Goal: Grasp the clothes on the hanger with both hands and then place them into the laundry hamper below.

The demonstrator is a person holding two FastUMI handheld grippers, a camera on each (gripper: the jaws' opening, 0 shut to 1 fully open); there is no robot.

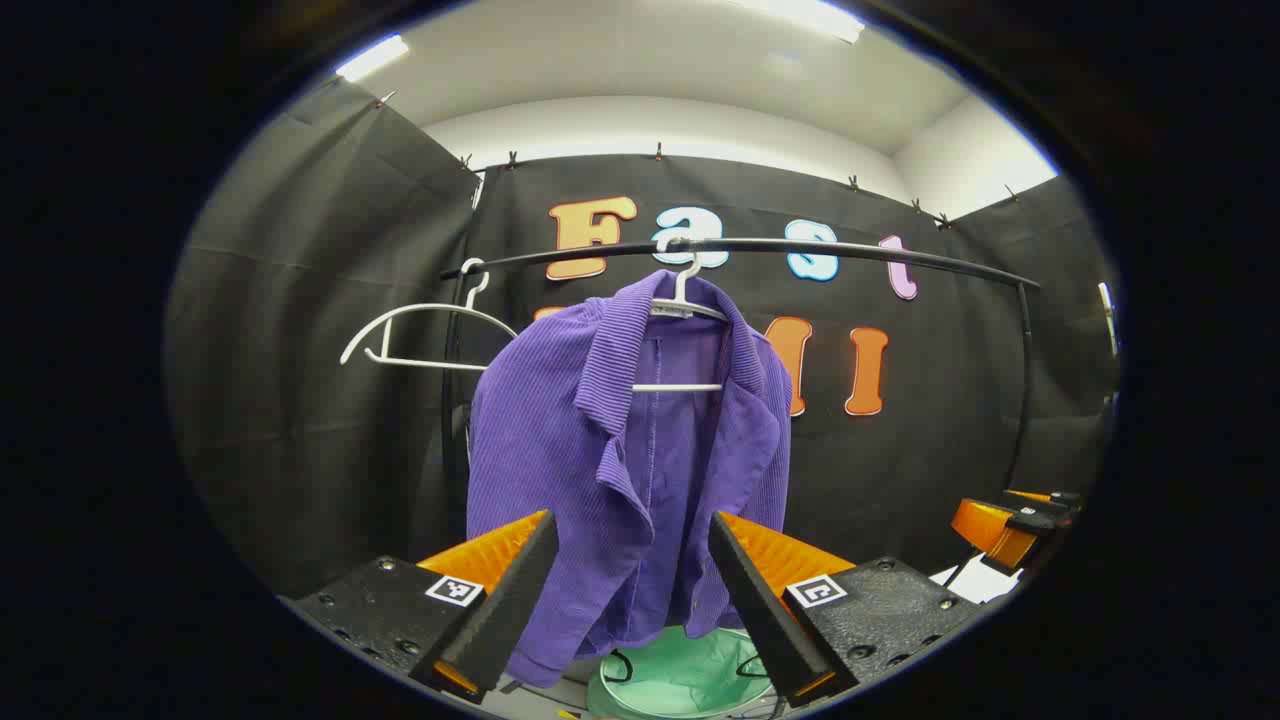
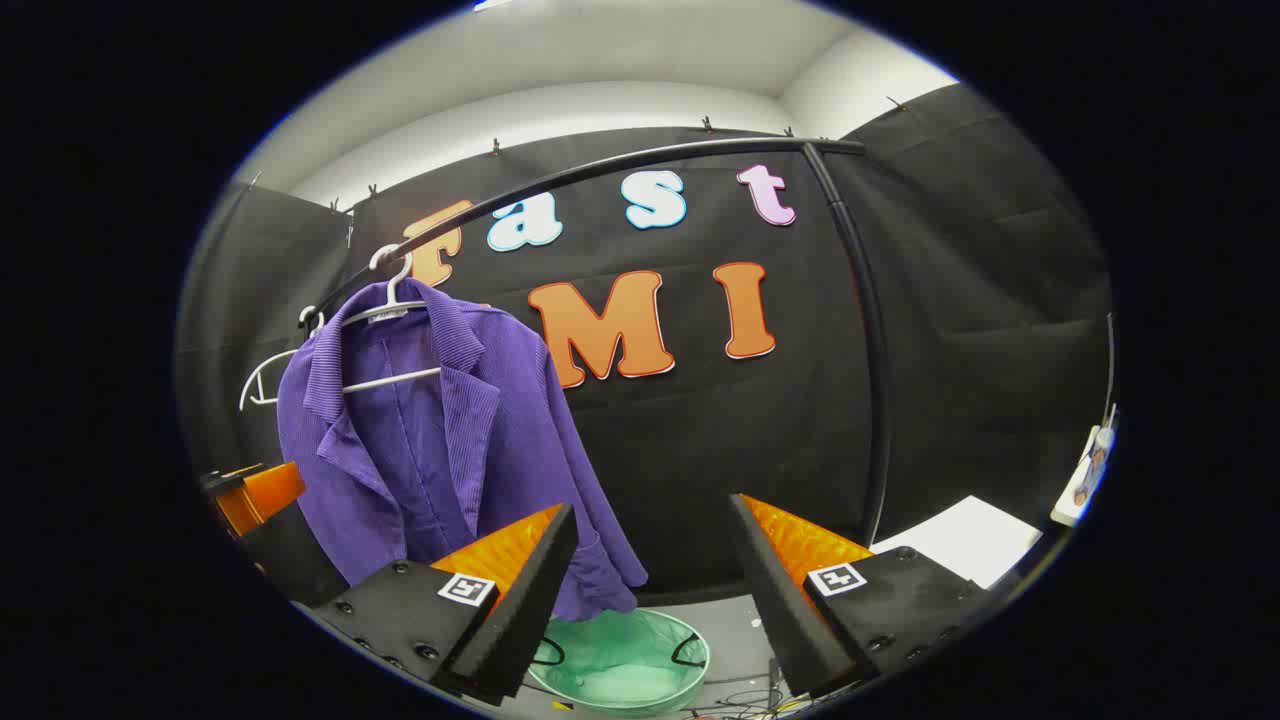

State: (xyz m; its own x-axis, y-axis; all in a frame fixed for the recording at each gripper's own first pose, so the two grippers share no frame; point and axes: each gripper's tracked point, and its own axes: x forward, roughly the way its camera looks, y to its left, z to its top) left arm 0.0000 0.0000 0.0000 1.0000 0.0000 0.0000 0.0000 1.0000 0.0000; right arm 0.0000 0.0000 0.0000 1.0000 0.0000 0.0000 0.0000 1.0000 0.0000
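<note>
I see a purple ribbed jacket (image 1: 620,470) on a white hanger (image 1: 680,310), mid frame. My left gripper (image 1: 632,600) and right gripper (image 2: 650,590) are both spread wide, holding nothing, above the round green hamper (image 2: 620,665).

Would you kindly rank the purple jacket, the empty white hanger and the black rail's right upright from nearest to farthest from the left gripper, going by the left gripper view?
1. Purple jacket: dead ahead, its lower part hanging between the open fingers of the left gripper.
2. Empty white hanger: up and to the left, behind the jacket's shoulder.
3. Rail's right upright: far right, by the cloth wall.
</note>
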